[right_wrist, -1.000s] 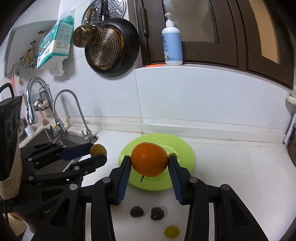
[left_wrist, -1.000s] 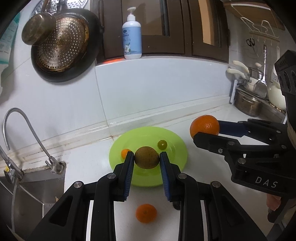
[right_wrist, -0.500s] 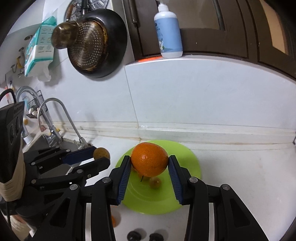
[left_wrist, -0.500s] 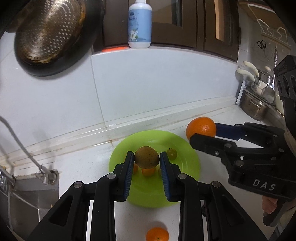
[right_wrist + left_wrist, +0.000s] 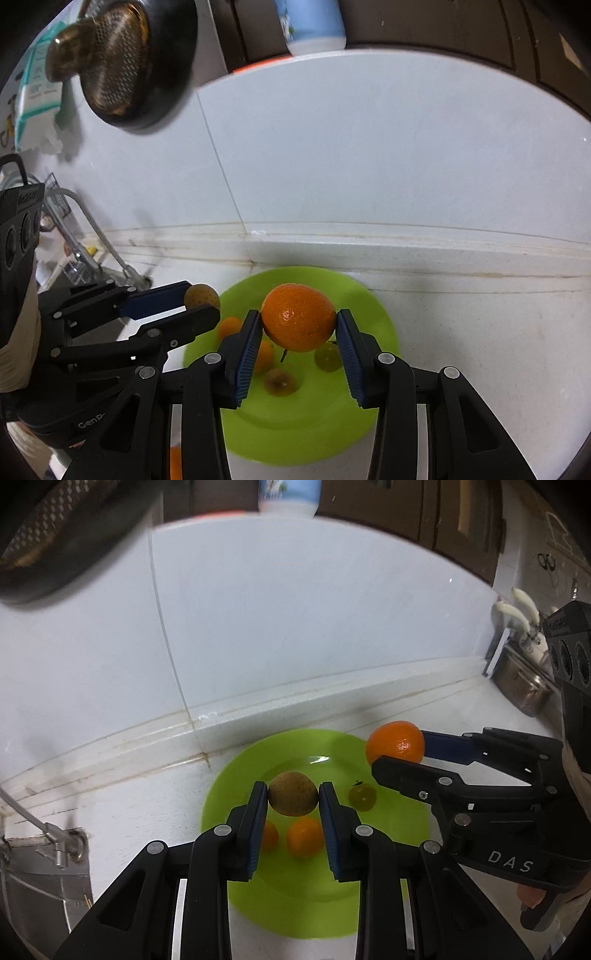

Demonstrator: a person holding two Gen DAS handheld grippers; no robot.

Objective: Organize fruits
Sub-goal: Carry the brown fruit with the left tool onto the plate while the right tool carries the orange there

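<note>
My left gripper point(image 5: 293, 797) is shut on a brown kiwi point(image 5: 293, 793) and holds it above the green plate point(image 5: 236, 782). My right gripper point(image 5: 299, 328) is shut on a large orange point(image 5: 298, 321), also above the plate point(image 5: 369, 306). The right gripper with its orange point(image 5: 396, 742) shows at the right of the left wrist view; the left gripper with the kiwi point(image 5: 201, 295) shows at the left of the right wrist view. On the plate lie two small oranges point(image 5: 304, 836) and a small greenish fruit point(image 5: 362, 795).
A white tiled wall point(image 5: 295, 646) rises just behind the plate. A sink with a tap point(image 5: 85, 229) lies to the left. A pan and strainer point(image 5: 122, 62) hang on the wall. A small orange point(image 5: 175, 461) lies on the counter in front of the plate. Pots point(image 5: 524, 690) stand at the right.
Both grippers have moved forward toward the wall with their fruits, now over the plate. The plate and its fruits appear larger and nearer.
</note>
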